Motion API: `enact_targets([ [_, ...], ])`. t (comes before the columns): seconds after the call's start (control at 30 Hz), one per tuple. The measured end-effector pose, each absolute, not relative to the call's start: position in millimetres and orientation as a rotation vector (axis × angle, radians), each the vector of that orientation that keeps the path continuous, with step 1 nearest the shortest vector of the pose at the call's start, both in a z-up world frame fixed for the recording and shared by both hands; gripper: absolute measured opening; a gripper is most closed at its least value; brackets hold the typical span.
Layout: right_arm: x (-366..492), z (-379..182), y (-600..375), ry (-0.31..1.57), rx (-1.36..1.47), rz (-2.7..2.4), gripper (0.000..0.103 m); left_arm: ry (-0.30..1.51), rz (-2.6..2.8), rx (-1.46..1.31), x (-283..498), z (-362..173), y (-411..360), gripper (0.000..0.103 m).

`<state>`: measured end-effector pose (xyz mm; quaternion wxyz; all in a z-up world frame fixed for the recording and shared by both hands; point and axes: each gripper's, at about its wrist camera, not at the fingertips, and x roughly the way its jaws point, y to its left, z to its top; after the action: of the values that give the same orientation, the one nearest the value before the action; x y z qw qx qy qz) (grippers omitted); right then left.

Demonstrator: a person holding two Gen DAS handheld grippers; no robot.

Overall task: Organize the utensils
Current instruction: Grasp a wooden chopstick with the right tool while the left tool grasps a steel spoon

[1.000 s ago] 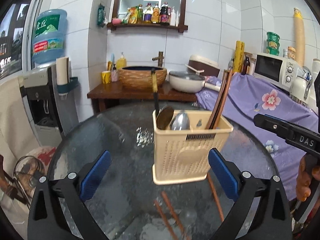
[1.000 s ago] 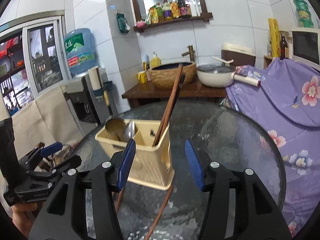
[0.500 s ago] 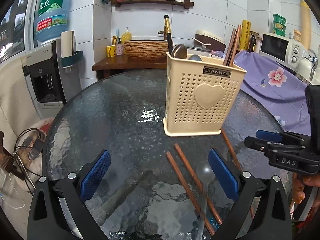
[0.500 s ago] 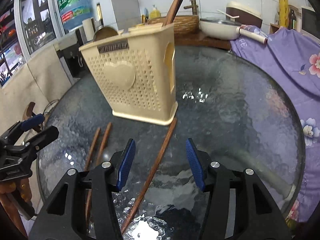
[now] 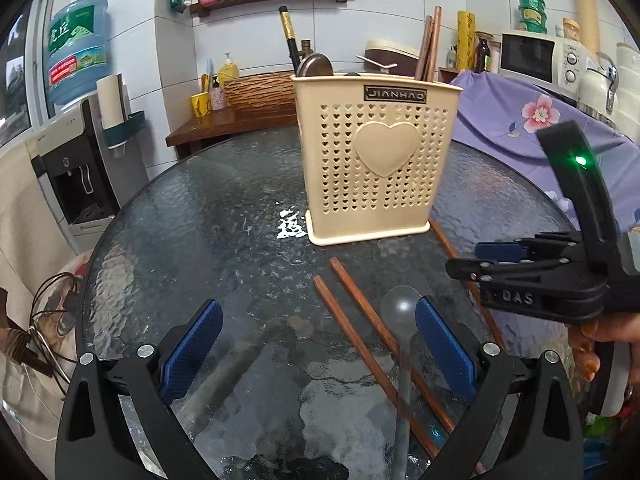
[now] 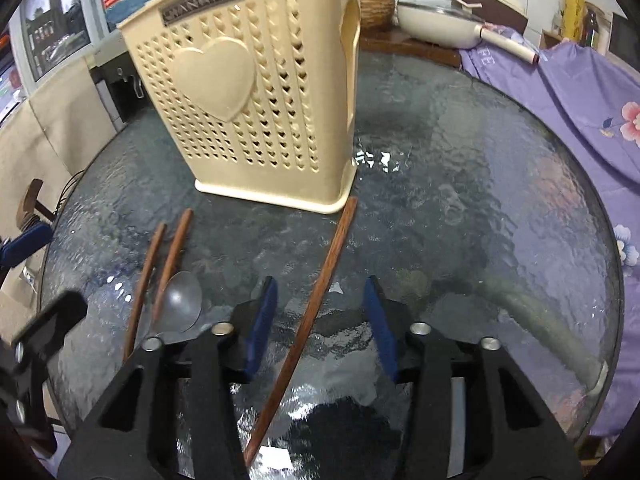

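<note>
A cream utensil holder point(image 5: 380, 160) with a heart on its front stands on the round glass table point(image 5: 200, 220), with chopsticks and spoons sticking out of it. In front of it lie a pair of brown chopsticks point(image 5: 359, 340) and a metal spoon point(image 5: 400, 304). My left gripper point(image 5: 318, 350) hangs open just above them. A single chopstick point(image 6: 316, 304) runs from the corner of the holder point(image 6: 248, 100) towards me. My right gripper point(image 6: 320, 322) straddles it low over the glass. Its jaws are closing, and the pads stand clear of the stick on both sides.
A purple flowered cloth point(image 6: 580, 100) covers a counter to the right, with a microwave point(image 5: 536, 56) on it. Behind the table stand a wooden sideboard point(image 5: 224, 124) with a basin and a white pan point(image 6: 436, 24). A water dispenser point(image 5: 76, 152) and loose cables point(image 5: 52, 312) are at the left.
Both grippers have sunk from above the holder's rim down to the table top in front of it. The right gripper's jaws have narrowed around the single chopstick.
</note>
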<state>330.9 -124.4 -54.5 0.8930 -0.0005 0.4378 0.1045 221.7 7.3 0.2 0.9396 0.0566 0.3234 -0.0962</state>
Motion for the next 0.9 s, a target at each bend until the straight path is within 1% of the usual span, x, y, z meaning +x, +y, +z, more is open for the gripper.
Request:
enact_targets([
  [0.03,333,-56,-124,0.916,0.002,0.214,0.035,0.663,-0.203,0.124,221,-1,4,0.094],
  [0.1,337,-56,-123,0.916,-0.002,0.203,0.03,0.666,-0.218,0.144,220,-3,-1,0.091],
  [0.2,342,-55,-121,0.922,-0.008,0.191,0.02,0.671,-0.239,0.176,220,-5,-10,0.088],
  [0.27,346,-55,-121,0.927,-0.01,0.192,0.011,0.679,-0.259,0.195,220,-8,-18,0.086],
  [0.43,351,-54,-127,0.934,-0.01,0.208,0.01,0.691,-0.307,0.251,226,-14,-35,0.083],
  [0.5,352,-54,-133,0.94,0.009,0.219,0.01,0.699,-0.333,0.274,231,-16,-41,0.079],
  [0.63,354,-55,-144,0.947,0.029,0.229,0.009,0.709,-0.399,0.316,240,-17,-49,0.078],
  [0.7,353,-56,-148,0.945,0.031,0.231,0.009,0.723,-0.43,0.344,245,-20,-53,0.074],
  [0.83,351,-58,-152,0.943,0.029,0.237,0.009,0.753,-0.477,0.378,256,-24,-58,0.07],
  [0.9,351,-58,-152,0.942,0.027,0.237,0.009,0.781,-0.516,0.368,261,-26,-58,0.064],
])
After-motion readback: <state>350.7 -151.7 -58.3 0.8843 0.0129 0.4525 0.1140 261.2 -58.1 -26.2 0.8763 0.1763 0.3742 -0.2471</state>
